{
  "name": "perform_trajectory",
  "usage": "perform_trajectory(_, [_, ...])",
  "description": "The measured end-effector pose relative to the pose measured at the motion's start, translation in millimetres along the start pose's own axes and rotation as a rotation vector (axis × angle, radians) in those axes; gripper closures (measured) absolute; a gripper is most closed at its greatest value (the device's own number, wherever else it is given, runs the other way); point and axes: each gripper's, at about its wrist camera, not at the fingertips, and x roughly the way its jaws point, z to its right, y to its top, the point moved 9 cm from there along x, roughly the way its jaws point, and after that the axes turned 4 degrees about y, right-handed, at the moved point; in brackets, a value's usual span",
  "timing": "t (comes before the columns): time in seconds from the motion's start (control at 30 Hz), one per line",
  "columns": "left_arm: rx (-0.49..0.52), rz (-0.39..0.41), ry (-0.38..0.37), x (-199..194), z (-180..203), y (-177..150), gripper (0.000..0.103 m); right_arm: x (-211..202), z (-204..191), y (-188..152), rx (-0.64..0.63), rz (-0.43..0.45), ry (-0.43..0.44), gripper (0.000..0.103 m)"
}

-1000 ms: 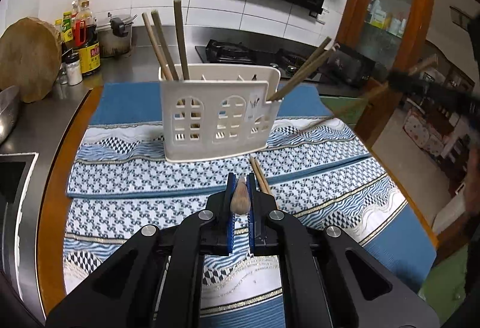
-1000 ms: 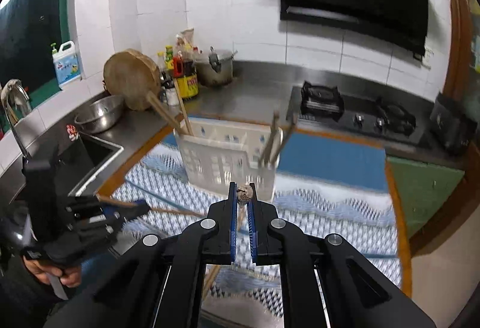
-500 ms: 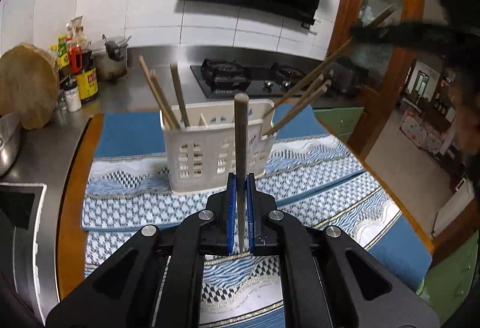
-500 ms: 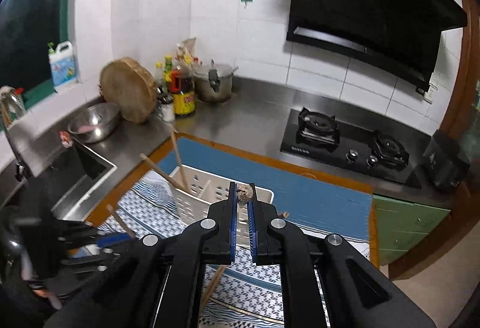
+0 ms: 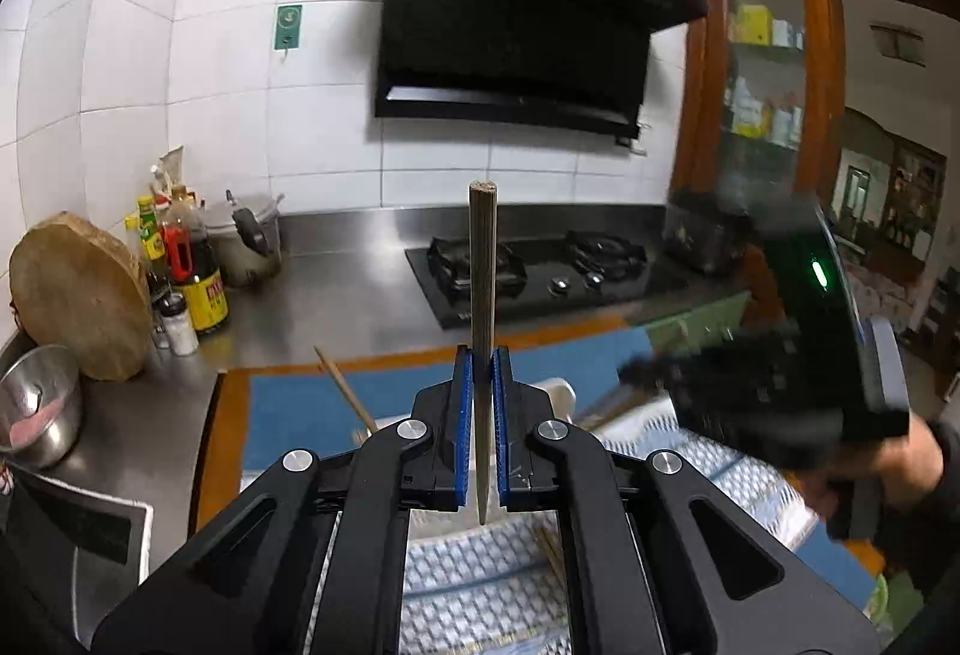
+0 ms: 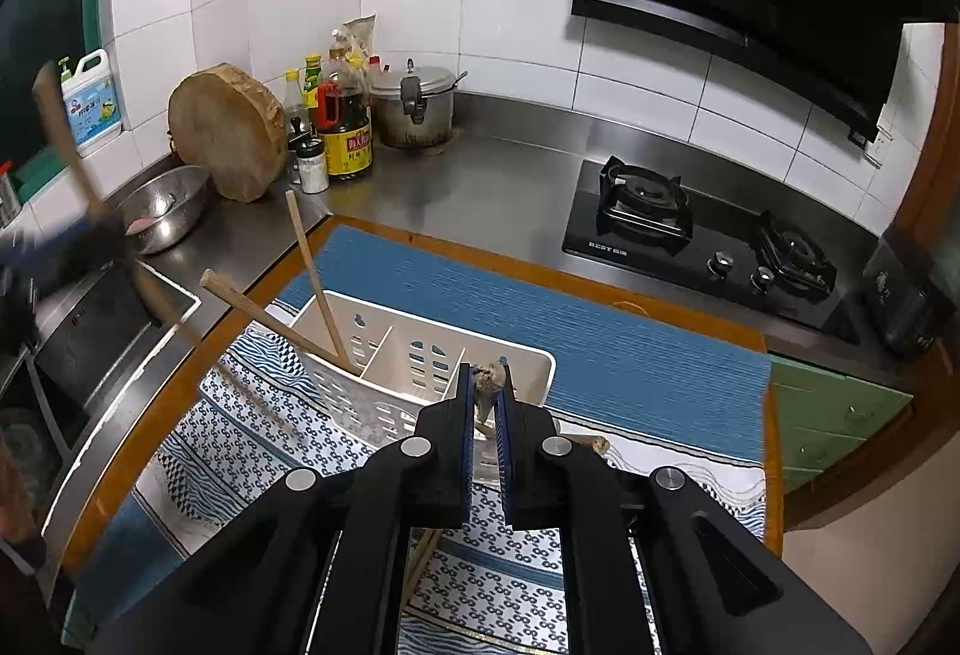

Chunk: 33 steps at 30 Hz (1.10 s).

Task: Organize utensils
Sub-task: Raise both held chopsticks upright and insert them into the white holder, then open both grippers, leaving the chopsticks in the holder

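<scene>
My left gripper (image 5: 481, 358) is shut on a brown chopstick (image 5: 482, 265) that stands upright between the blue pads, raised above the table. My right gripper (image 6: 486, 376) is shut on another chopstick (image 6: 487, 384), seen end-on, held just over the right end of the white slotted utensil holder (image 6: 384, 355). Two chopsticks (image 6: 312, 271) lean in the holder's left compartment. In the left wrist view the holder (image 5: 561, 388) is mostly hidden behind my fingers, and the right gripper's body (image 5: 792, 385) is blurred at the right. A loose chopstick (image 6: 420, 559) lies on the cloth under the right gripper.
The holder stands on a blue and white patterned cloth (image 6: 600, 331) on a wood-edged table. Behind are a steel counter with a gas hob (image 6: 708, 229), sauce bottles (image 6: 342, 127), a pot (image 6: 414, 106), a round chopping block (image 6: 228, 133), a steel bowl (image 6: 162, 208) and a sink at left.
Both grippers have risen. The left chopstick swung from pointing forward to upright. The right gripper moved forward over the holder's right end with its chopstick.
</scene>
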Motion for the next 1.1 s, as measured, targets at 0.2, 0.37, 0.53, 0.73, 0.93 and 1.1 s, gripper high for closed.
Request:
perform_trajectory(0.2, [-0.04,0.028,0.063,25,-20,24,0.098,-8,2,3,-0.021,0.039,-0.007,0.086])
perform_trajectory(0.37, [-0.094,0.033,0.082,45,-32,26,0.098,-15,1,-2,-0.04,0.058,-0.011,0.08])
perform_trajectory(0.53, [-0.123,-0.022,0.079,70,-37,8,0.098,-22,1,-10,-0.035,0.078,0.005,0.072])
perform_trajectory(0.73, [-0.138,-0.096,0.063,90,-42,-20,0.098,-25,-7,-33,-0.056,0.088,-0.017,0.059])
perform_trajectory(0.93, [-0.152,-0.107,0.052,87,-42,-29,0.092,-25,-17,-75,-0.068,0.075,-0.038,0.045])
perform_trajectory(1.1, [-0.126,-0.065,0.062,62,-33,-24,0.066,-20,-25,-123,-0.052,0.042,-0.045,0.04])
